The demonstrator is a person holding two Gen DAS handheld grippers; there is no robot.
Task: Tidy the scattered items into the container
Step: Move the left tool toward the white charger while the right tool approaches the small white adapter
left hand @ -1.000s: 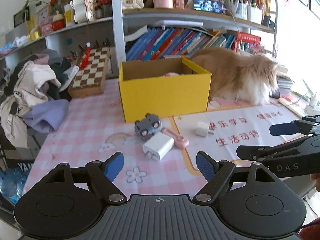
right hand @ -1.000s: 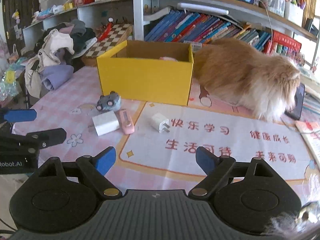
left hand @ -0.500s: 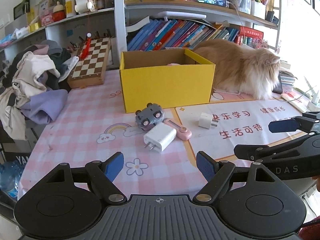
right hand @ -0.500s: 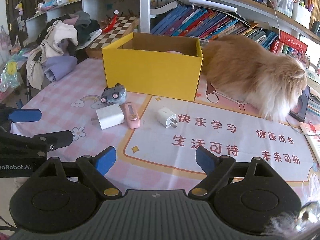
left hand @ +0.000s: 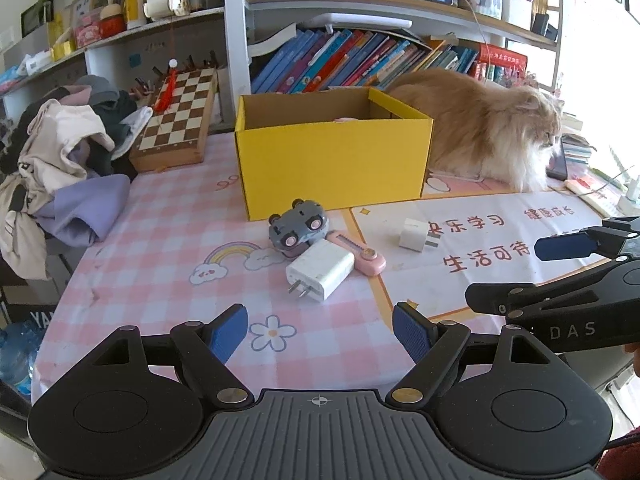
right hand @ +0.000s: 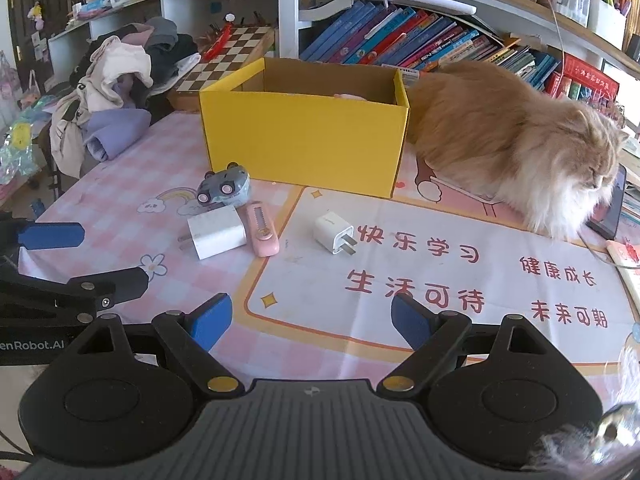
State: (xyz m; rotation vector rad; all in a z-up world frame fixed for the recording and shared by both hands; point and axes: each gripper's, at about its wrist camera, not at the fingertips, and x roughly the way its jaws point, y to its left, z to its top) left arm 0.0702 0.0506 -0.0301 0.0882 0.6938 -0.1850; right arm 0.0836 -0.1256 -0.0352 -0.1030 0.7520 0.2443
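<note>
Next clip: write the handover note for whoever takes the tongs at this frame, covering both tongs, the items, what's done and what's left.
Left tongs: open, empty, hovering over the near table edge.
Right tongs: open, empty, also at the near edge.
Yellow box: open-topped, mid-table; something pink peeks above its front wall, so at least one item seems to be in.
Outside the box, in front of it: grey toy car, large white charger and pink utility knife clustered together; small white charger lies apart on the printed mat.
A cat lies right beside the box; mind it.
Left: all four into the box.
</note>
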